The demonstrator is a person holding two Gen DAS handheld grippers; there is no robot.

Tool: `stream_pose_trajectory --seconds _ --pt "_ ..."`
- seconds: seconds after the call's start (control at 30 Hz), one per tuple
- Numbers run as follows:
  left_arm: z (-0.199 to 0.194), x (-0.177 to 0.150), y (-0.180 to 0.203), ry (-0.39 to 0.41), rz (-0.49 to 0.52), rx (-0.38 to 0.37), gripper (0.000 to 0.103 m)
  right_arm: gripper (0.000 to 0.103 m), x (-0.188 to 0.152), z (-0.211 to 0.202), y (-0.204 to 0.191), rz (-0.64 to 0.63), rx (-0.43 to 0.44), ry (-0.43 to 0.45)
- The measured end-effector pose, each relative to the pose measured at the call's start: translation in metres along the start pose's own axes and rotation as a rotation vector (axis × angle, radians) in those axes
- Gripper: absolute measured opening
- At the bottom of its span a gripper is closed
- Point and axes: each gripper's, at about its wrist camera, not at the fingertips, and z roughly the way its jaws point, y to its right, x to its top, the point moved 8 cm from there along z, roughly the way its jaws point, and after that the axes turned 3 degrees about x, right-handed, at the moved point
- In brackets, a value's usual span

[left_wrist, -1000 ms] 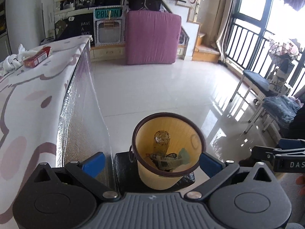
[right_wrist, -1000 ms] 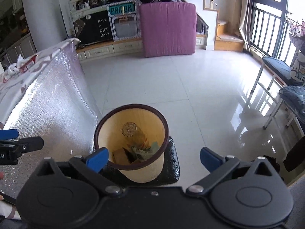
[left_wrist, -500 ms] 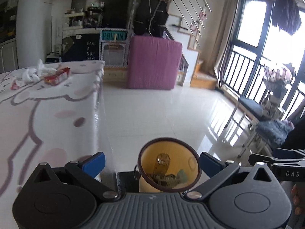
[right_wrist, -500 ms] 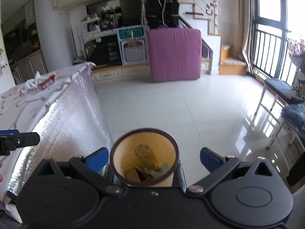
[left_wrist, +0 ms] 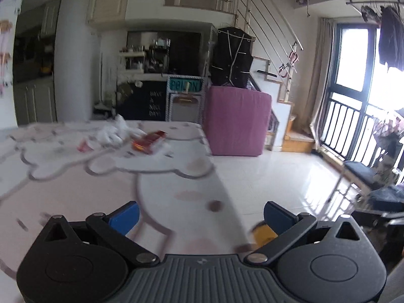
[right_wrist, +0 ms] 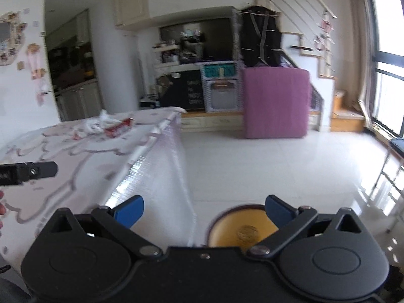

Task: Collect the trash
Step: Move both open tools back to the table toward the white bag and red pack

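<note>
My left gripper (left_wrist: pixel 200 217) is open and empty over the near part of the table (left_wrist: pixel 101 192), which has a white and pink cloth. A red packet (left_wrist: pixel 149 142) and crumpled white paper (left_wrist: pixel 112 133) lie at the table's far end, well ahead of it. My right gripper (right_wrist: pixel 203 209) is open and empty beside the table's edge, above the yellow trash bin (right_wrist: pixel 240 229) on the floor. The bin holds a bottle and other trash. The red packet (right_wrist: pixel 118 127) and the white paper (right_wrist: pixel 98 123) also show in the right wrist view. The bin's rim (left_wrist: pixel 262 234) peeks behind my left gripper's right finger.
A pink mattress (left_wrist: pixel 237 121) leans against the stairs at the back. Chairs (left_wrist: pixel 366 176) stand by the window at the right. The table's foil side (right_wrist: pixel 161 176) hangs down next to the bin. The left gripper's body (right_wrist: pixel 27 173) shows at the left edge.
Both grippers have risen and tilted up from the bin and shifted left toward the table. The bin has dropped to the bottom of both views. Both stay open.
</note>
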Motion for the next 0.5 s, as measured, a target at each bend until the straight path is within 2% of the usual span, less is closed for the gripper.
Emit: stream_pose_trajectory --seconds 0.13,0.33,0.43,0.5 --pt "0.01 0.005 -0.039 0.018 0.059 0.03 0.103 0.103 0.015 0.02 -0.039 0.008 0.079 0.013" --pt "0.037 0.014 -0.106 -0.005 0.079 0.104 0.103 0.103 0.033 0.06 -0.094 -0.021 0.175 0.006" --pt "0.058 0.029 -0.139 -0.015 0.027 0.12 0.103 0.103 0.041 0.085 -0.114 -0.029 0.204 -0.015" --pt "0.077 0.039 -0.154 -0.055 -0.023 0.138 0.103 0.103 0.045 0.1 -0.127 -0.032 0.223 -0.021"
